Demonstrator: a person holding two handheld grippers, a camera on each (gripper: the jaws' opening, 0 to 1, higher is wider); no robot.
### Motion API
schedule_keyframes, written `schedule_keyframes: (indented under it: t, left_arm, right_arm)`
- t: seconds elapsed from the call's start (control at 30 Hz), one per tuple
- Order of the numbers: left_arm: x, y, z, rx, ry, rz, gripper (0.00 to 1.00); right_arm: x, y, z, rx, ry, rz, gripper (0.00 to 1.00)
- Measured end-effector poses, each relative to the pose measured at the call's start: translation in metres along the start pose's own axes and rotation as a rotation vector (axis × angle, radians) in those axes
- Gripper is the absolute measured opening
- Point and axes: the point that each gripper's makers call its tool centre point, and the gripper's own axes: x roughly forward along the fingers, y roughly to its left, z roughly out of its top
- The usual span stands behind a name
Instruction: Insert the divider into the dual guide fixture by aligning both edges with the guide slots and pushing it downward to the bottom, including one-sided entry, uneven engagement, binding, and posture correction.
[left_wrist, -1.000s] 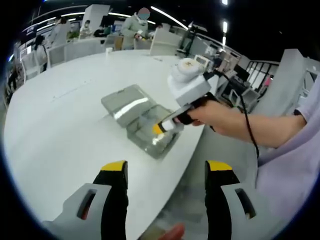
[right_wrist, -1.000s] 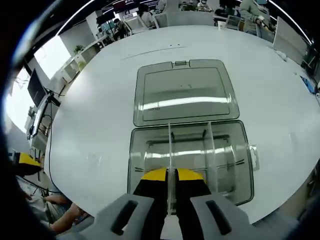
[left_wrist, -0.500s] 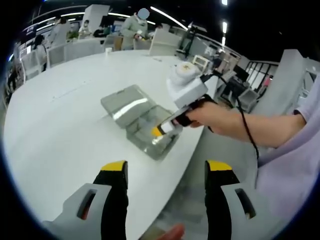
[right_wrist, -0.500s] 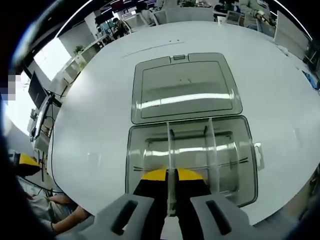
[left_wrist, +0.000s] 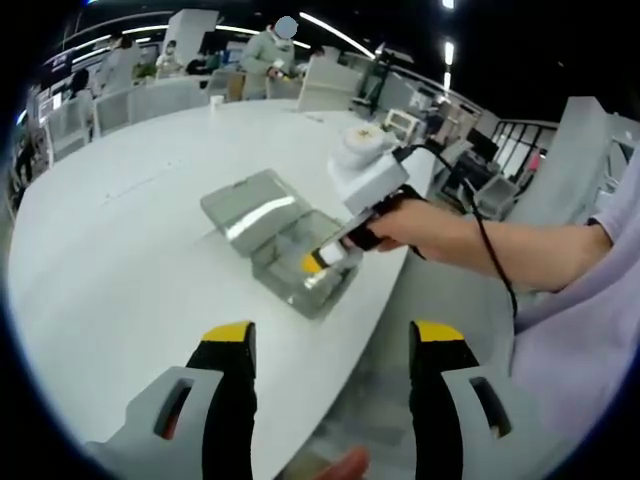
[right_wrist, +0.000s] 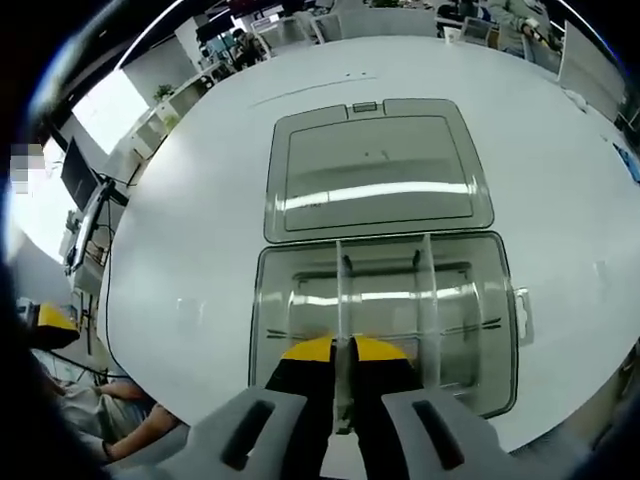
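Gripping the clear divider (right_wrist: 341, 330) edgewise, the right tongs (right_wrist: 340, 352) are held over the open box (right_wrist: 385, 325) at frame centre on the desk (right_wrist: 200, 230). Seating is judged underway; a level downward push is called for. The left tongs (left_wrist: 330, 345) are held open, empty.

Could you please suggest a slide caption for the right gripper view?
Right gripper holds a clear divider upright in the open box on the table.
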Motion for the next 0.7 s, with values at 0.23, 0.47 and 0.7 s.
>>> schedule_keyframes:
  t: [0.23,0.47,0.7]
  left_arm:
    - [-0.0005,-0.0007,0.0005,-0.001,0.001,0.001,0.6]
    - [-0.0012,-0.0008,0.0003,-0.001,0.004,0.003,0.6]
    - [-0.0005,-0.0024,0.0007,0.0,0.007,0.002,0.6]
  right_arm:
    - [0.002,0.0006,0.0004,-0.023,0.012,0.012,0.01]
    - [0.0026,0.001,-0.0002,-0.032,0.021,0.012,0.01]
    - [0.0025,0.0009,0.0001,-0.041,0.021,0.012,0.01]
